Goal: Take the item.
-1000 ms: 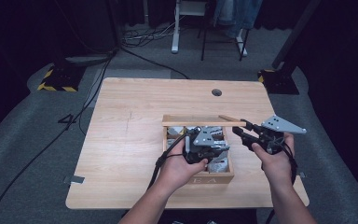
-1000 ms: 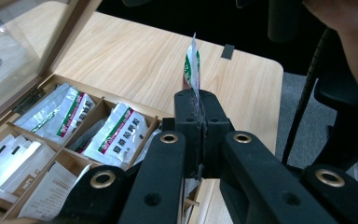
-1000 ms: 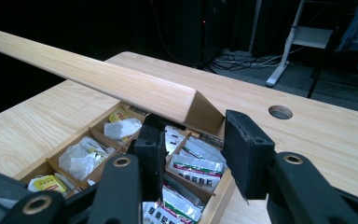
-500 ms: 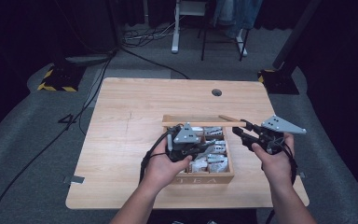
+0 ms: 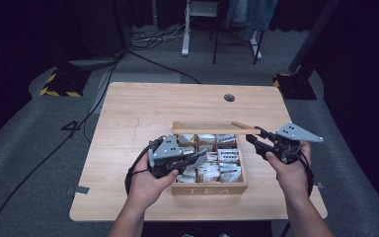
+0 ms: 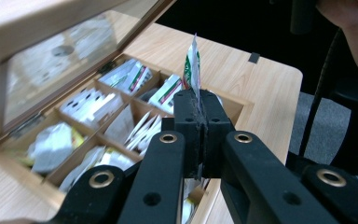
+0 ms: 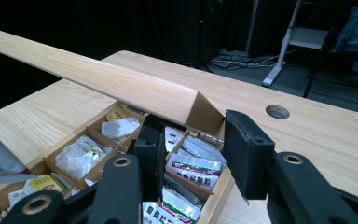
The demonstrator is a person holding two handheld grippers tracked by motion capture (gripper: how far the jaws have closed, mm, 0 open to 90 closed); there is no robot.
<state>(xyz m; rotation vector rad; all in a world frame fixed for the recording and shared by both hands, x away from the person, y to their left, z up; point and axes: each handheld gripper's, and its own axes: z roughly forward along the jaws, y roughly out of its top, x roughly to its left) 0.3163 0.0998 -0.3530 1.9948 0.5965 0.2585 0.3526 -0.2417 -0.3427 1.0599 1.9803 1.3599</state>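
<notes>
A wooden tea box marked TEA stands on the table, its compartments full of sachets. Its windowed lid is raised, and my right gripper is shut on the lid's right corner, which sits between the two pads. My left gripper hovers over the box's near-left part, shut on a white, green and red tea sachet. The sachet stands upright out of the closed jaws of the left gripper.
The light wooden table has bare room left of and behind the box, and a round cable hole at the back. Dark floor with cables and a white stand lies beyond the far edge.
My left gripper has moved left with the sachet, from over the box's middle to its left side. The right gripper and the raised lid have kept still.
</notes>
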